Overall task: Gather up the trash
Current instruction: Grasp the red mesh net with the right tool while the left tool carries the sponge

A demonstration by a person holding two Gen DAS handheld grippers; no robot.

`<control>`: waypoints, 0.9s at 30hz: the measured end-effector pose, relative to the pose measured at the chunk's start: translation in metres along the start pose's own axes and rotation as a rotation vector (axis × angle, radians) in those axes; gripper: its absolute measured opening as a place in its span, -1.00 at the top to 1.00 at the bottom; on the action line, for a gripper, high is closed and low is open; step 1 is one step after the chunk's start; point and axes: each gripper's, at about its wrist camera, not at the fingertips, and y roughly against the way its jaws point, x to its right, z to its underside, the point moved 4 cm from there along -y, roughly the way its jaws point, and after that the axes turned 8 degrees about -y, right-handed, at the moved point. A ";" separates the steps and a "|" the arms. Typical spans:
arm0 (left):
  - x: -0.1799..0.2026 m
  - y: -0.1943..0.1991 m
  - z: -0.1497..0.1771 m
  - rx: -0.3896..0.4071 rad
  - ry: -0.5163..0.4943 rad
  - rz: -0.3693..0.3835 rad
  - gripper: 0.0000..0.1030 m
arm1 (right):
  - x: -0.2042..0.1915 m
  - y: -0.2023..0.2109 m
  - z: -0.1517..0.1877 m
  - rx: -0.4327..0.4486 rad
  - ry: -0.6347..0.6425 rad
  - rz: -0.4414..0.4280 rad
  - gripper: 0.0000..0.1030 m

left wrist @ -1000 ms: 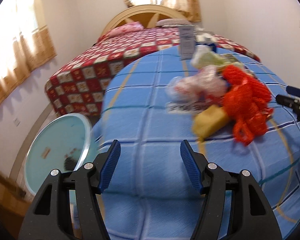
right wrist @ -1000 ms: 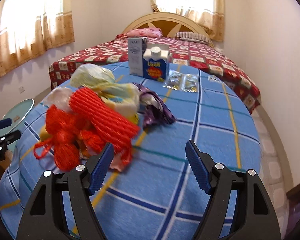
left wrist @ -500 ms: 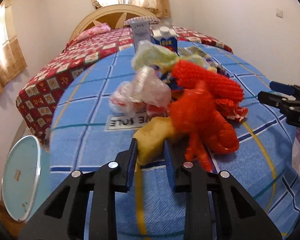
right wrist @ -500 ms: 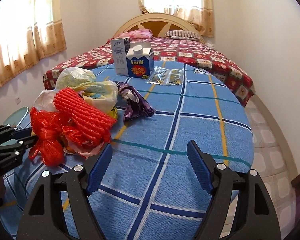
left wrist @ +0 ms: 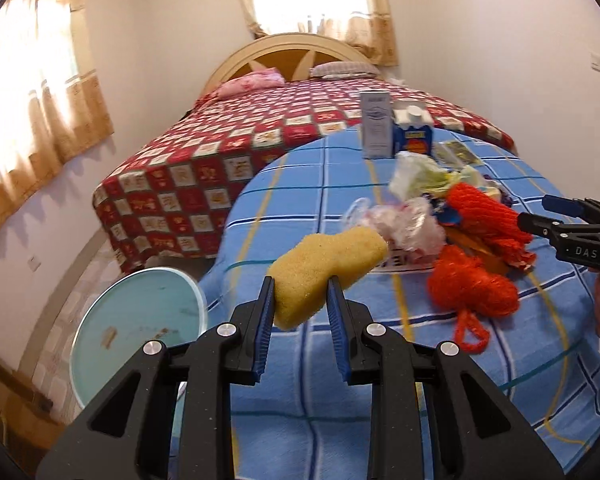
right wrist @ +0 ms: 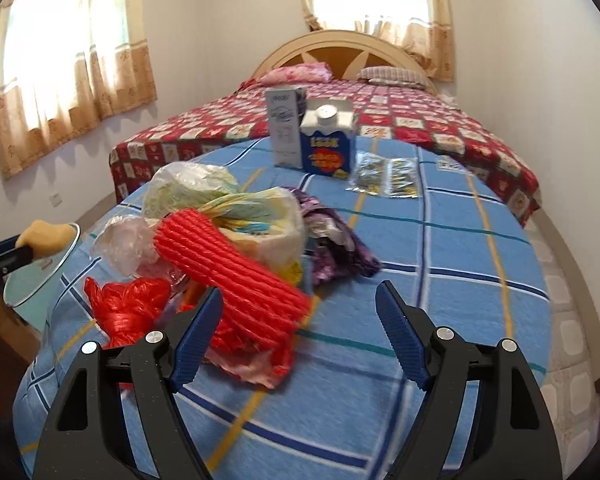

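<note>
Two fisheye cameras are looking forward and downward along their own jaws, close over a tabletop (left wrist: 308, 200) with a blue checked cloth. The left view is facing across it from the left edge, the right view from nearer the middle. Both are sharing the trash pile (left wrist: 476, 220) (right wrist: 228, 248), cartons (left wrist: 414, 138) (right wrist: 328, 148) and bed (left wrist: 236, 148) (right wrist: 420, 120).

"DAS" on right claw (left wrist: 556, 220); "LOOK" on carton (right wrist: 327, 148)

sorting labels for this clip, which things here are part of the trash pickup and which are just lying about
Part of the job:
yellow sponge, held in the left gripper
red net sleeve
clear plastic bag
teal bin
right gripper, open

Just lying about:
bed
pink pillow
curtains
</note>
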 end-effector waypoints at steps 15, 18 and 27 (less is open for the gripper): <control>-0.027 0.008 0.014 -0.013 0.044 -0.034 0.49 | -0.019 -0.007 0.009 -0.081 0.051 -0.096 0.68; -0.029 0.011 0.013 -0.006 0.044 -0.038 0.49 | -0.023 0.000 0.008 -0.063 0.061 -0.099 0.70; -0.051 0.018 0.015 0.000 0.075 -0.094 0.49 | -0.032 0.022 -0.014 0.015 0.062 -0.114 0.70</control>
